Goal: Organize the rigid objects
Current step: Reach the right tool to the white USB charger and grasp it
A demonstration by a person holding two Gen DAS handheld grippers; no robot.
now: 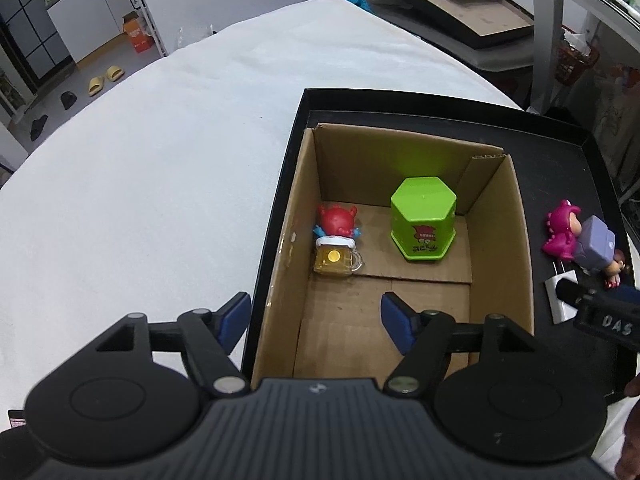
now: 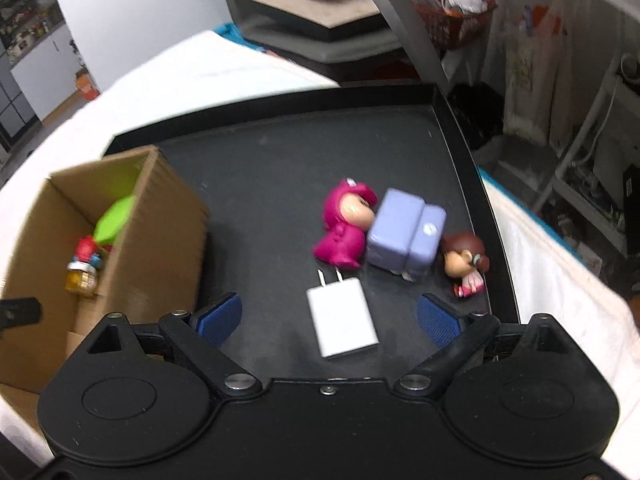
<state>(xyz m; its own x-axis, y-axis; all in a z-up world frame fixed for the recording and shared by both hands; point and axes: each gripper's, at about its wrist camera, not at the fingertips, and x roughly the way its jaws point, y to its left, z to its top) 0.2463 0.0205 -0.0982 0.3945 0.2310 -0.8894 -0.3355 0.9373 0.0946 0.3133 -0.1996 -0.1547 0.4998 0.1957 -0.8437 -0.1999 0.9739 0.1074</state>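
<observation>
A cardboard box (image 1: pixel 516 240) (image 2: pixel 160 240) stands in a black tray (image 1: pixel 560 152) (image 2: pixel 280 152). Inside it are a green hexagonal container (image 1: pixel 423 218) (image 2: pixel 114 220) and a red figure on a yellow mug (image 1: pixel 337 240) (image 2: pixel 84 270). My left gripper (image 1: pixel 316 320) is open over the box's near left wall, holding nothing. On the tray beside the box lie a white charger (image 2: pixel 344 322) (image 1: pixel 560 296), a magenta dinosaur figure (image 2: pixel 344 224) (image 1: pixel 562 226), a lavender block (image 2: pixel 406 236) (image 1: pixel 596 244) and a brown-haired doll (image 2: pixel 466 264) (image 1: pixel 616 270). My right gripper (image 2: pixel 330 320) is open, straddling the charger without touching it.
The tray rests on a white cloth-covered surface (image 1: pixel 160 168). Behind it are a flat dark board (image 1: pixel 460 4), a red basket (image 1: pixel 576 60) and shelving (image 2: pixel 592 168). Slippers (image 1: pixel 105 79) lie on the floor at the far left.
</observation>
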